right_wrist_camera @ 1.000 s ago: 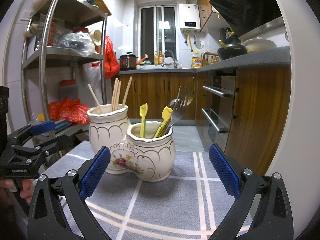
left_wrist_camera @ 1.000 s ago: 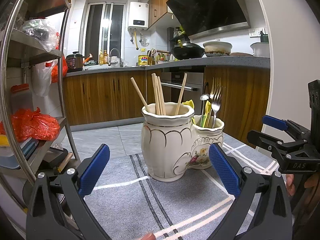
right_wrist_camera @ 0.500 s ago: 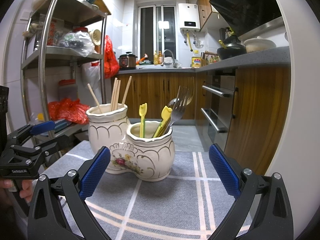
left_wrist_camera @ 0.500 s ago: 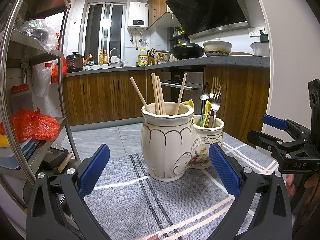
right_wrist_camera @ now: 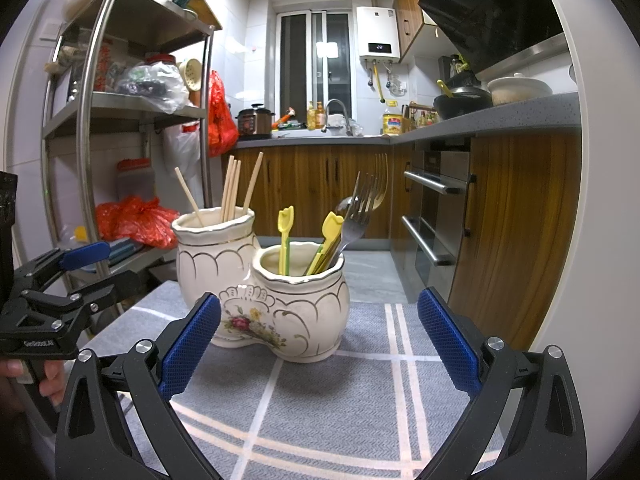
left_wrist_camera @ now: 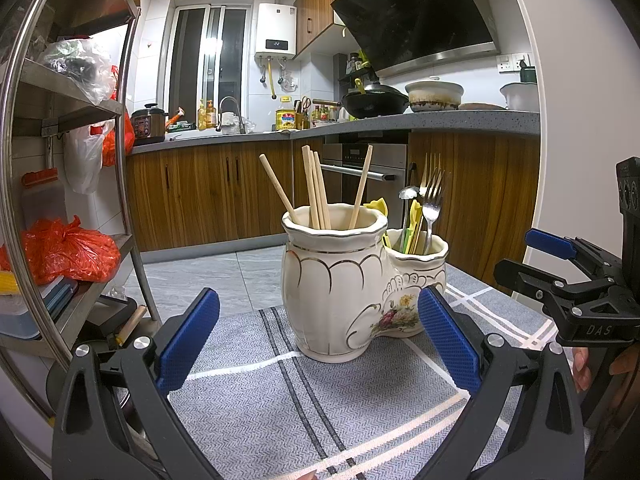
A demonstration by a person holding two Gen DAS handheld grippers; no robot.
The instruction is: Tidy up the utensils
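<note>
You are looking at few readable marks. In the left wrist view, the right tongs [left_wrist_camera: 560,264] are showing the white letters "DAS" on the black body near your fingers. In the right wrist view, the left tongs [right_wrist_camera: 76,268] are carrying a small white word on the black frame that seems to read "GenRobot.AI", though the print is tiny. The white heater [right_wrist_camera: 379,32] on the far wall is displaying the digits "22" on its dark panel, and the same number is showing in the left wrist view [left_wrist_camera: 276,31]. The bottle labels on the far counter are staying too small to read.
</note>
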